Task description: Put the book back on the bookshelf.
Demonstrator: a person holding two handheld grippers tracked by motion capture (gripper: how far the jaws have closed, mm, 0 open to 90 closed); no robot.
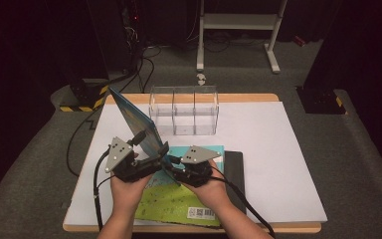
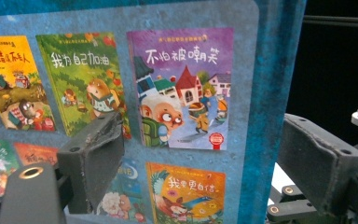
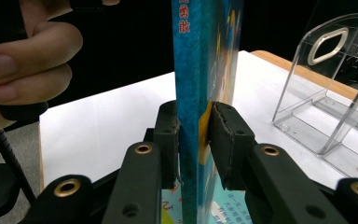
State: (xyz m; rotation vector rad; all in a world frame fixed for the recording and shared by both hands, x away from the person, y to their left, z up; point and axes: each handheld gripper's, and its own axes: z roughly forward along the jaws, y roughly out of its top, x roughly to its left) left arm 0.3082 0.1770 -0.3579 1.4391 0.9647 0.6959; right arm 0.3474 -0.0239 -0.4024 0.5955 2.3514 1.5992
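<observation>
A thin blue picture book [image 1: 134,117] stands tilted on edge above the front left of the table. My right gripper [image 1: 171,163] is shut on its lower end. In the right gripper view, the two black pads sit against both faces of the book [image 3: 198,70], with the gripper [image 3: 193,135] straddling the spine edge. My left gripper [image 1: 150,144] is open and faces the book's back cover. In the left gripper view, that cover [image 2: 191,93] shows several small cover pictures, and the gripper [image 2: 205,163] has its jaws far apart, one in front of the cover and one past its edge.
A green picture book [image 1: 174,199] lies flat near the front edge under both hands, with a dark notebook [image 1: 235,169] beside it. A clear acrylic organizer [image 1: 184,112] [image 3: 326,84] with three compartments stands at the back. The white table sheet [image 1: 268,149] stretches to the right.
</observation>
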